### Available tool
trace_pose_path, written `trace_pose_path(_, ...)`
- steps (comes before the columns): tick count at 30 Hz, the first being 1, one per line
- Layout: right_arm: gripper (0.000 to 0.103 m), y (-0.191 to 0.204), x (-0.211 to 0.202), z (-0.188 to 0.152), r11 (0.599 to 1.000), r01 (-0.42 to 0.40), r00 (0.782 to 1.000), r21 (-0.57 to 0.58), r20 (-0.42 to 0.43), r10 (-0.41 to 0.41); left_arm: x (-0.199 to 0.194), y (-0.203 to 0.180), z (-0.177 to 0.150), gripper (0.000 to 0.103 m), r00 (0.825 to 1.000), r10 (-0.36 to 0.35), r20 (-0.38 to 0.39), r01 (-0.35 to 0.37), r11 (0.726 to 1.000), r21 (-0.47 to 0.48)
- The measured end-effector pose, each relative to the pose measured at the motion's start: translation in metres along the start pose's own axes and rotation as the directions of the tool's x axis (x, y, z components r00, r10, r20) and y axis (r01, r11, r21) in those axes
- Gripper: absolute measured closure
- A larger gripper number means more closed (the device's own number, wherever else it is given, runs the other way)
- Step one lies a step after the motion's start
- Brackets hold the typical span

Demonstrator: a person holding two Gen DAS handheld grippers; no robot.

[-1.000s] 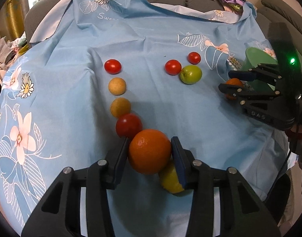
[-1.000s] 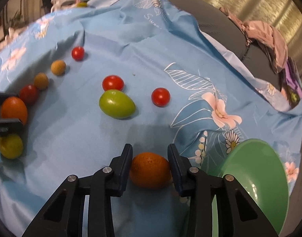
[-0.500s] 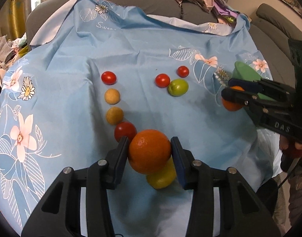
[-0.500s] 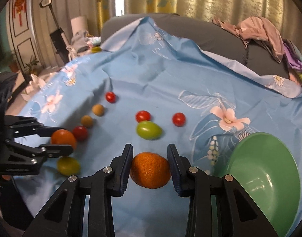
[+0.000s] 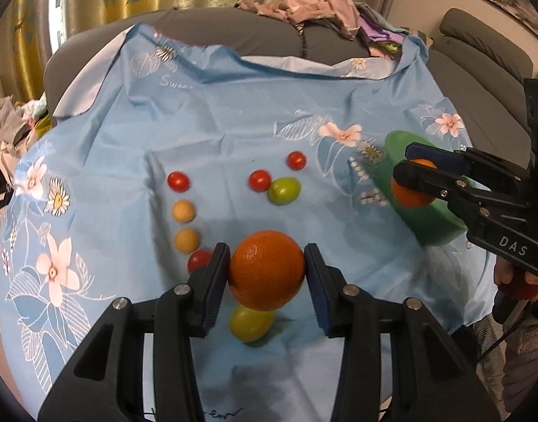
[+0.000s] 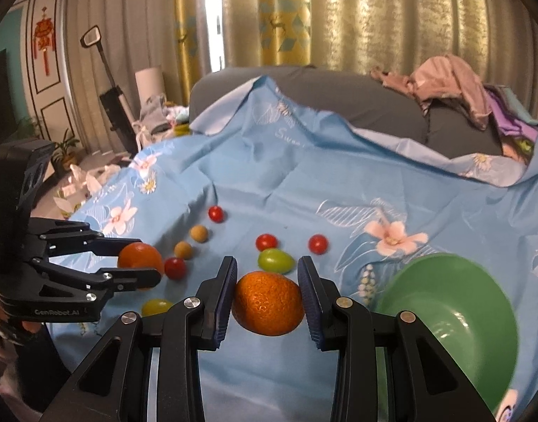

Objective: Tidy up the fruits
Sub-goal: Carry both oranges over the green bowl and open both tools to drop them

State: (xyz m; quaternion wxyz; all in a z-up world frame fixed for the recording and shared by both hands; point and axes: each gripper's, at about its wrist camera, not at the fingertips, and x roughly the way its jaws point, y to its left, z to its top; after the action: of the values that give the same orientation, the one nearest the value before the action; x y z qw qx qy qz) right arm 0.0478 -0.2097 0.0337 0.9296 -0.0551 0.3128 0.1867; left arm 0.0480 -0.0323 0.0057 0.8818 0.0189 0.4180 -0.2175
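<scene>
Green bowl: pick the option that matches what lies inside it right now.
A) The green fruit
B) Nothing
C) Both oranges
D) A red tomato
B: the green bowl shows only its bare glossy inside in the right wrist view, while each orange is clamped in a gripper, one in the left gripper, one in the right gripper, and the small fruits lie on the cloth.

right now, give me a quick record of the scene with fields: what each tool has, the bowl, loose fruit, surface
left tool: shut on a large orange, lifted off the cloth
right tool: shut on a second orange, just left of the bowl
bowl: green, nothing visible inside
loose fruit: four red tomatoes, two tan round fruits, green fruit, yellow fruit under the left tool
surface: blue floral cloth draped over a grey sofa
</scene>
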Motion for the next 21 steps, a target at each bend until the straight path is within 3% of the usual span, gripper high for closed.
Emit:
trace_pose_path(10, 0.065, -0.04, -0.037, -0.012, 0.996, 0.034, 0.996, 0.077, 0.074, -0.039, -0.003, -0.053, 0.026, 0.06, 1.0, -0.01, 0.021, 0.008, 0.997, 0.083)
trace_pose_path(21, 0.065, -0.092, -0.062, -0.045, 0.982, 0.095, 0.991, 0.164, 0.08, -0.11, 0.02, -0.132, 0.06, 0.06, 0.997, -0.08, 0.01, 0.077, 0.976, 0.204)
